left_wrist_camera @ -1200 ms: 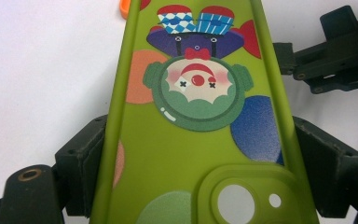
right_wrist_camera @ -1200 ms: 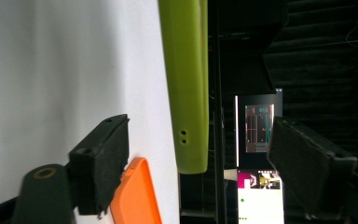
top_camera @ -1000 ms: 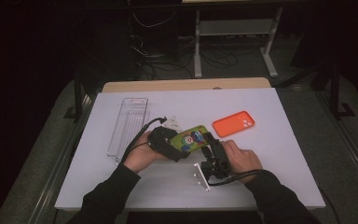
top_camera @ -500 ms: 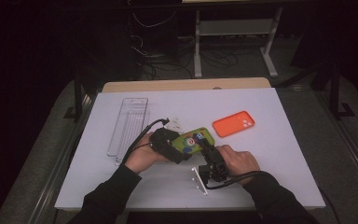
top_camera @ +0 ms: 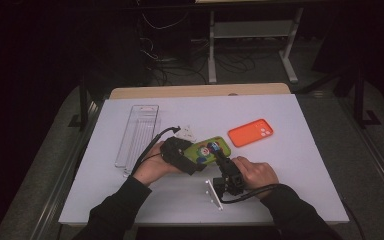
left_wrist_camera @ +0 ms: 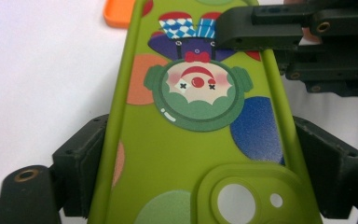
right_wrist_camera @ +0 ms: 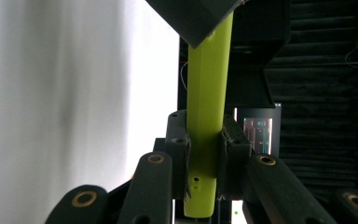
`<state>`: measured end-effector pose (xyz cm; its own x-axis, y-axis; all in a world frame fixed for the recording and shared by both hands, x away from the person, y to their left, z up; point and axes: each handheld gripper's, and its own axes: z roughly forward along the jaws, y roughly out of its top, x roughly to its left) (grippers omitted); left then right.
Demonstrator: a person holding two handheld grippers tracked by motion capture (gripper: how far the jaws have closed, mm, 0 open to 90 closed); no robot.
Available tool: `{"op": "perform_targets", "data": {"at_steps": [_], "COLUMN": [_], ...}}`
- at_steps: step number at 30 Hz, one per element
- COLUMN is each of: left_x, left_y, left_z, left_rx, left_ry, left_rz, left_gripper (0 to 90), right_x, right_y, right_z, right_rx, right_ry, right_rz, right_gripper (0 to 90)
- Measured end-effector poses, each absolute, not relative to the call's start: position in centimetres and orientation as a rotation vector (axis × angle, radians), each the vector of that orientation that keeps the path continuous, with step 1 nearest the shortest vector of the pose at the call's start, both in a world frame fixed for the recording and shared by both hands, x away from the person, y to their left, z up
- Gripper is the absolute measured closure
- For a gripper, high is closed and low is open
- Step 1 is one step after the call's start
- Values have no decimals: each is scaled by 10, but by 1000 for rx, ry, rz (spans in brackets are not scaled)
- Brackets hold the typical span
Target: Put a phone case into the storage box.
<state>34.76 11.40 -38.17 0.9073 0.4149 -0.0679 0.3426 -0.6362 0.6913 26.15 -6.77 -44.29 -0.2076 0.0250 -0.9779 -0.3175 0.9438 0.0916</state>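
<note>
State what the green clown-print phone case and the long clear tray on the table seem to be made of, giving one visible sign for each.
Green phone case: probably soft silicone or rubbery plastic, matt, with rounded moulded edges and a printed clown. Clear tray: probably hard transparent plastic, glossy; the white table shows through it.

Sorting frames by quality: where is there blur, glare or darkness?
High view: white table evenly lit, room behind nearly black. Left gripper view: green phone case sharp, colours clear. Right gripper view: table at left blown out and streaky, case edge sharp, background dark.
</note>
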Motion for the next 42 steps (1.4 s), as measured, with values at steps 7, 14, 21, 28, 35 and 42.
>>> {"op": "perform_targets", "data": {"at_steps": [7,14,21,28,35,42], "left_x": [349,352,354,354,355,355], "left_y": [122,129,132,134,135,135], "left_z": [-376,-372,-371,-372,-371,-372], "left_rx": [2250,2229,2225,2201,2223,2205], "left_ry": [541,516,519,578,558,581], "left_rz": [104,125,174,168,196,195], "left_gripper": [0,0,0,0,0,0], "right_x": [267,275,280,285,294,300], "right_y": [-73,-82,-91,-99,-110,-117], "right_z": [-439,-428,-418,-409,-402,-398], "right_rx": [-152,-20,112,327,534,711], "right_ry": [1784,1836,1916,1997,2072,2120], "right_rz": [351,439,558,720,891,1039], "right_gripper": [758,757,757,757,757,757]}}
